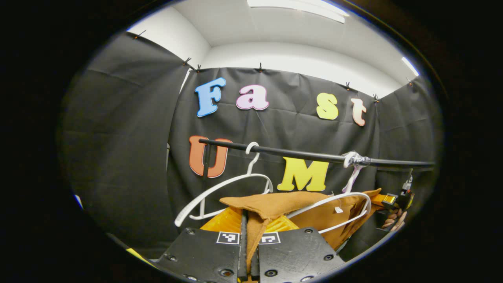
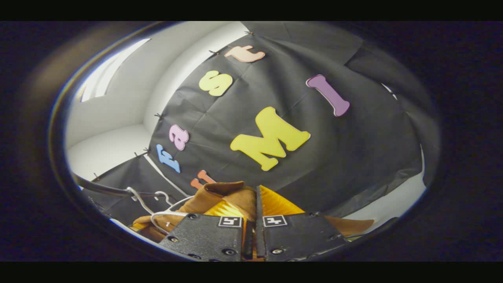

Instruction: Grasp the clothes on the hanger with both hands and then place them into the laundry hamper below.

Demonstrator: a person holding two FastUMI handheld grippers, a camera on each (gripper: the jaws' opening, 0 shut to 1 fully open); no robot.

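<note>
The brown garment (image 1: 310, 214) is draped over a white hanger (image 1: 355, 198) below the black rail (image 1: 306, 155). My left gripper (image 1: 248, 226) is shut on a fold of it that runs down between the yellow pads (image 1: 224, 221). In the left gripper view, the other gripper (image 1: 395, 199) and a hand (image 1: 393, 221) are at the garment's far right end. In the right gripper view, my right gripper (image 2: 254, 204) is shut on the brown garment (image 2: 218, 192), which bunches up over its left finger. The white hanger (image 2: 161, 215) sits low at the left.
A second, bare white hanger (image 1: 224, 186) hooks on the rail's left part, tilted. The garment's hanger hook is wrapped onto the rail with tape (image 1: 353, 159). The rail (image 2: 102, 189) and two hanger hooks (image 2: 162, 195) are at the lower left of the right gripper view.
</note>
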